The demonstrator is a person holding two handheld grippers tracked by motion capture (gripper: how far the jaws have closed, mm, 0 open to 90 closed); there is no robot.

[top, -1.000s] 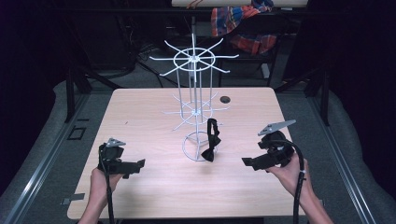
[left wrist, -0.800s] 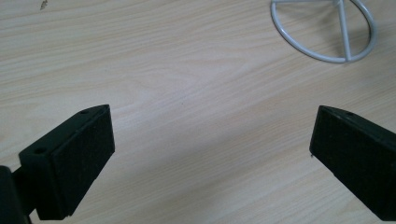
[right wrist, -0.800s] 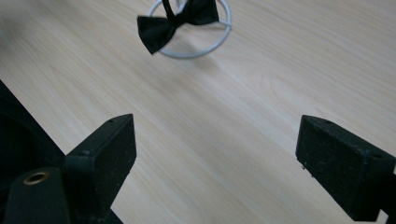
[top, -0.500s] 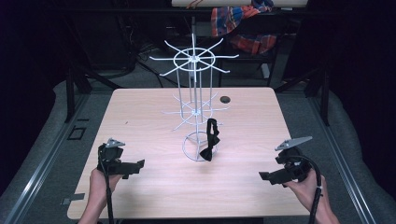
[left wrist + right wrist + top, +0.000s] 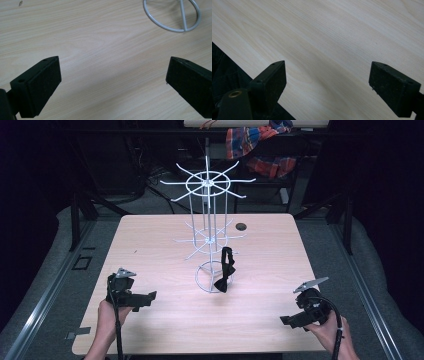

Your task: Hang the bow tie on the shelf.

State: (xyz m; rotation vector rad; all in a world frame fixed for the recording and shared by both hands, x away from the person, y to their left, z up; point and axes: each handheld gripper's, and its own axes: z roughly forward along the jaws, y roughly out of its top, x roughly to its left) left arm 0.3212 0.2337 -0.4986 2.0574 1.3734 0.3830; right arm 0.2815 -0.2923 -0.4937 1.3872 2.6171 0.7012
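Nearest the person, both grippers sit low over the tabletop (image 5: 165,320) near its front edge, likely a resting pose. The left gripper (image 5: 145,297) has its fingers (image 5: 41,85) spread with nothing between them; the right gripper (image 5: 290,321), at the front right corner, is spread and empty too. Farther in, mid-tabletop, a black bow tie (image 5: 225,270) hangs on the white wire rack (image 5: 207,232), draped down to its ring base, well apart from both.

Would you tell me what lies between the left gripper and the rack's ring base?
Nothing: in the left gripper view, bare wooden table separates the open left gripper from the ring base.
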